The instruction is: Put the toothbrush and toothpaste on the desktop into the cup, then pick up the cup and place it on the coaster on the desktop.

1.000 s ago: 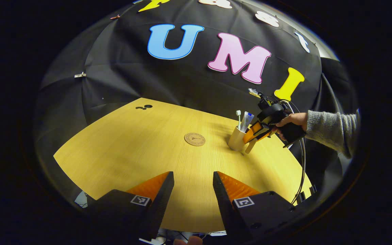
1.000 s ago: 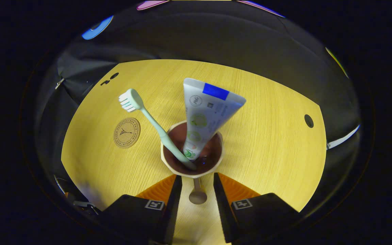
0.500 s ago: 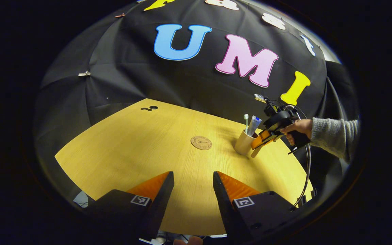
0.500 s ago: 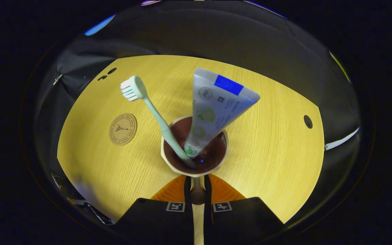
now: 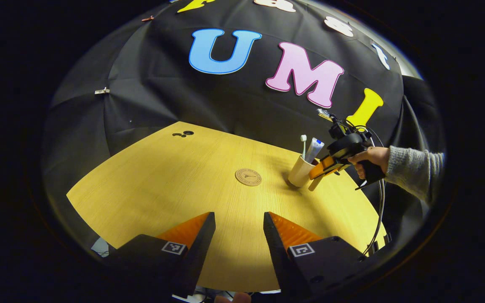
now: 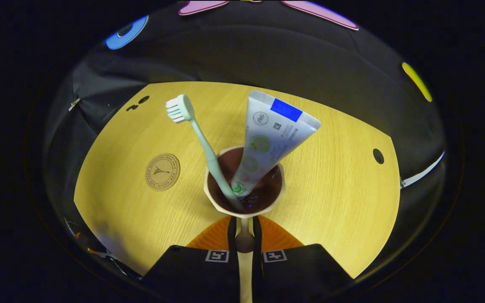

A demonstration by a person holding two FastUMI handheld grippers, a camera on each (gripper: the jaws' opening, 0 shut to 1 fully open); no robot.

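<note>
I have the right gripper [image 6: 244,237] clenched on the cup's handle [image 6: 244,240], both fingers pressing its stem just behind the cup [image 6: 244,198], while the left gripper [image 5: 239,229] hangs released over the near edge of the desktop [image 5: 175,185], grasping nothing. The toothbrush [image 6: 200,147] and the toothpaste [image 6: 267,143] both stand in the cup, the brush leaning left with its head up, the tube leaning right with its wide end up, so I judge the loading done and the carry to the coaster [image 6: 162,171] to be the step in hand. In the left gripper view the cup [image 5: 301,170] looks tilted and perhaps just clear of the wood, though I cannot tell for sure. To do this well I would keep the grip firm on that thin handle, bring the cup level, move it slowly leftward and set it down centred on the coaster [image 5: 248,177], since the cup may swing on the handle and the tall contents could tip out. The wood between cup and coaster is bare; a round hole [image 6: 378,156] lies off to the right and small dark holes [image 5: 182,134] sit at the far corner, both well apart from the route, and the left gripper is well apart too
</note>
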